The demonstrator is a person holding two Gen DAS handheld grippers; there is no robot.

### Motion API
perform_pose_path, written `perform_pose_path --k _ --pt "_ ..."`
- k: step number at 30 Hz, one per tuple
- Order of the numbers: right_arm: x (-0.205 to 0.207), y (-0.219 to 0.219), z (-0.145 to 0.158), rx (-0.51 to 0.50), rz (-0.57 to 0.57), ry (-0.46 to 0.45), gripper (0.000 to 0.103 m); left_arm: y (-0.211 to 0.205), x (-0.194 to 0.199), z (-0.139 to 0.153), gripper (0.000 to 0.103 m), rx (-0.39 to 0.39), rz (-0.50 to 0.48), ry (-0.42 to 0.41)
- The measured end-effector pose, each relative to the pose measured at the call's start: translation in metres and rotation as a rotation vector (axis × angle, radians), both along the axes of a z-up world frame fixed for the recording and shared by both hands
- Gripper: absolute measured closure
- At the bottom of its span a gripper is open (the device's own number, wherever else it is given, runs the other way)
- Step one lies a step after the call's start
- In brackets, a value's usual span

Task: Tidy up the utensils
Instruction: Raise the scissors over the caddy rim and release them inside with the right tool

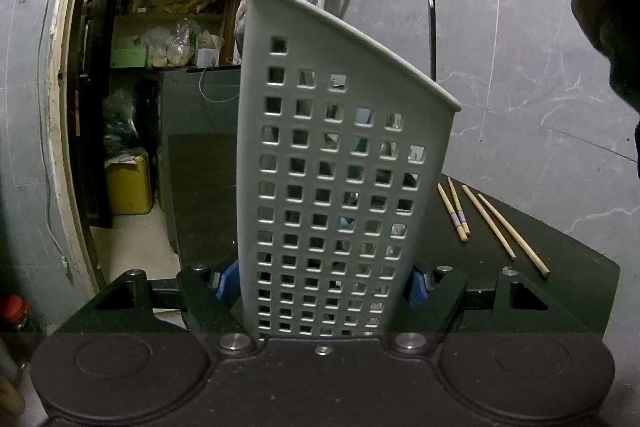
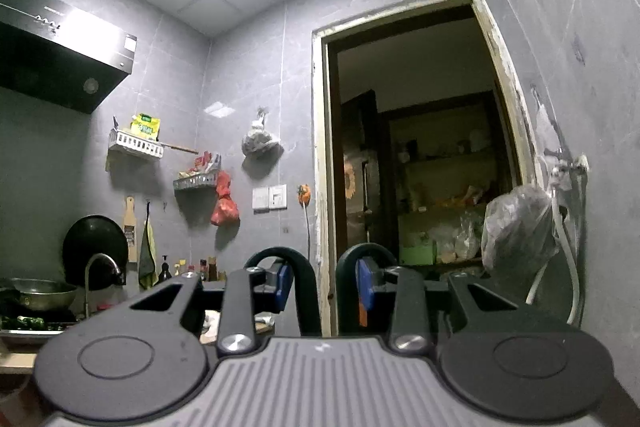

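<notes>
The left gripper (image 1: pixel 325 287) pinches a grey utensil holder (image 1: pixel 340 163) by its base, blue pads pressed to both sides. The holder stands upright on the dark table (image 1: pixel 576 291), slant-rimmed, with square perforations. Four wooden chopsticks (image 1: pixel 486 223) lie loose on the table to its right. The right gripper (image 2: pixel 322 285) is partly spread, holding nothing, aimed at a doorway (image 2: pixel 416 147).

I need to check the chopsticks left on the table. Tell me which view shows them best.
The left wrist view: four chopsticks lie on the dark table, right of the utensil holder gripped by the left gripper. The right wrist view shows none, only walls and doorway.
</notes>
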State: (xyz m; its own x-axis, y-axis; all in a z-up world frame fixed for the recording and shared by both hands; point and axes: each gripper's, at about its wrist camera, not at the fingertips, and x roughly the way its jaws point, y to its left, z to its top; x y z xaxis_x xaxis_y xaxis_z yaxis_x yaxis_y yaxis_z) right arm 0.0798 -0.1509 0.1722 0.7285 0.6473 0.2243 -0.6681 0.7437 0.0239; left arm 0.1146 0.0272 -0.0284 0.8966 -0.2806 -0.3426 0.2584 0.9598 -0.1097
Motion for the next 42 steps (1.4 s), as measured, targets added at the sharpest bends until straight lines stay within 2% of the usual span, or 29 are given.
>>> perform_pose_path --k 4,10,25,29,30,34,35,36,38,41,42 --pt "0.0 0.001 0.002 0.012 0.0 -0.018 0.065 0.0 0.0 0.0 0.026 -0.001 0.0 -0.001" --pt "0.008 0.004 -0.01 -0.008 0.011 0.022 0.065 0.0 0.001 0.0 0.026 -0.001 0.0 -0.001" --pt "0.028 0.005 -0.076 -0.142 0.027 0.26 0.058 -0.001 0.003 -0.001 0.026 0.009 -0.002 0.001" --pt "0.028 0.004 -0.088 -0.155 0.029 0.298 0.05 -0.002 0.003 -0.001 0.026 0.012 -0.001 0.003" --pt "0.029 0.004 -0.092 -0.163 0.028 0.314 0.044 -0.002 0.003 -0.001 0.026 0.011 -0.002 0.005" --pt "0.028 0.001 -0.102 -0.167 0.034 0.353 0.043 -0.002 0.004 0.0 0.026 0.013 -0.002 0.005" --pt "0.026 -0.001 -0.104 -0.165 0.033 0.355 0.04 -0.002 0.004 0.0 0.026 0.012 -0.002 0.005" --pt "0.024 -0.004 -0.106 -0.164 0.024 0.354 0.034 -0.002 0.004 0.0 0.026 0.012 -0.002 0.006" --pt "0.018 -0.01 -0.108 -0.149 0.027 0.336 0.028 -0.002 0.004 0.0 0.026 0.01 -0.004 0.006" --pt "0.004 -0.025 -0.113 -0.096 -0.007 0.278 0.002 0.0 0.005 0.0 0.026 0.006 -0.005 0.009" --pt "0.0 -0.031 -0.114 -0.076 -0.031 0.255 0.0 0.0 0.006 0.0 0.026 0.007 -0.006 0.011"
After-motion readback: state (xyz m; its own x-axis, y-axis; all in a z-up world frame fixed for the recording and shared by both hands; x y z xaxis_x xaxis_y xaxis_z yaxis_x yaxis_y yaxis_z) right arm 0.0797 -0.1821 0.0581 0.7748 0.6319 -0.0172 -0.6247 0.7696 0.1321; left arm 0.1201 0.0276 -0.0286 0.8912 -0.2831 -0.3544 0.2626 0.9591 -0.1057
